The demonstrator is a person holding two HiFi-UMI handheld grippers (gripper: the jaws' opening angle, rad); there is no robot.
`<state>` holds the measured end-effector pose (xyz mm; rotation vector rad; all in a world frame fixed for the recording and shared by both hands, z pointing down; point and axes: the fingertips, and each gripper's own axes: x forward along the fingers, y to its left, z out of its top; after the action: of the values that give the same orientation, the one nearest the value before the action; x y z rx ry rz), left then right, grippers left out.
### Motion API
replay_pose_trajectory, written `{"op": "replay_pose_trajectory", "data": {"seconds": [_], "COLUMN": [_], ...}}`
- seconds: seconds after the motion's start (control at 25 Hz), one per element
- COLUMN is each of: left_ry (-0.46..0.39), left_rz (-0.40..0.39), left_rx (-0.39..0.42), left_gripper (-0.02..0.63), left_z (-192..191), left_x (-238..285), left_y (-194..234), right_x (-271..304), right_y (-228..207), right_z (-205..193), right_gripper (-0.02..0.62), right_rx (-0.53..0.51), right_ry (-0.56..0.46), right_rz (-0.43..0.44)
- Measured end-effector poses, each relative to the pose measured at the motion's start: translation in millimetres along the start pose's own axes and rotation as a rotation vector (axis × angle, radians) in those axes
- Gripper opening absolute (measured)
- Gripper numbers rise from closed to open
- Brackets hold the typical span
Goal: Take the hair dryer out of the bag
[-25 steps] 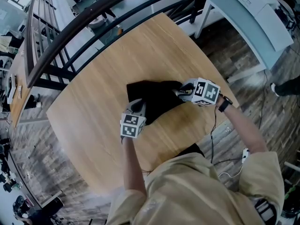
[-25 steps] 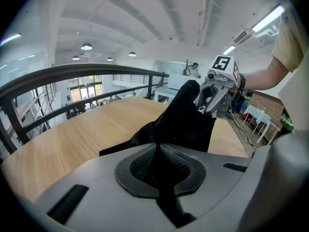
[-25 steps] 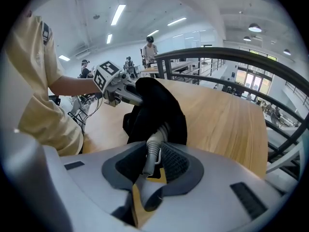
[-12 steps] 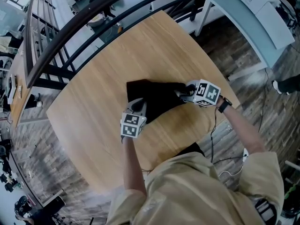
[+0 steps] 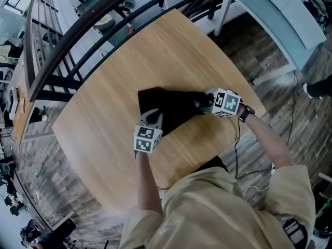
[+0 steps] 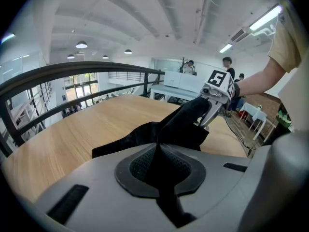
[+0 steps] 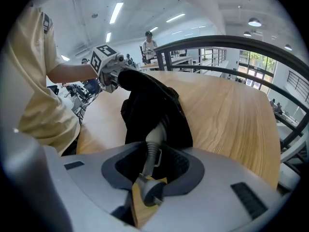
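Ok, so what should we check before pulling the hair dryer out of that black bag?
1. Left tongs shut on the soft black cloth bag: ok.
2. Right tongs shut on the grey hair dryer, at its ribbed tail end: ok.
3. Hair dryer's body free of the bag: not ok, only the tail shows.
4. Bag mouth wide enough for the dryer: cannot tell.
5. Bag lying on the round light wooden table: ok.

No readable text or labels
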<state>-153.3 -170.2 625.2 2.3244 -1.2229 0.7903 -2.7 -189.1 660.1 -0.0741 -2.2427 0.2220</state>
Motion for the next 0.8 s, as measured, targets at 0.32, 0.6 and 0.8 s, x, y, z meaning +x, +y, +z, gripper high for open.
{"op": "replay_pose_trajectory", "data": {"seconds": [0.32,0.6,0.8], "left_ry": [-0.007,-0.007,-0.004], "left_rz": [-0.008,-0.029,-0.032], "left_rx": [0.012,0.009,0.005], "left_gripper": [0.021,0.023,0.023], "left_z": [2.8,2.3,1.3], "left_x": [0.5,1.4,3.4], "left_y": [-5.9,-10.2,-11.9], "right_x": [10.1,-0.4,8.8], "right_y": [5.0,-5.9,-4.2], "right_z": [-12.8,2.2,-9.0], "right_gripper": [0.114,0.160,0.227], "right_rx": [-0.037,-0.080,-0.200], "right_ry": [0.080,0.013,0.134], "right_rz": [0.032,-0.073,-0.063]}}
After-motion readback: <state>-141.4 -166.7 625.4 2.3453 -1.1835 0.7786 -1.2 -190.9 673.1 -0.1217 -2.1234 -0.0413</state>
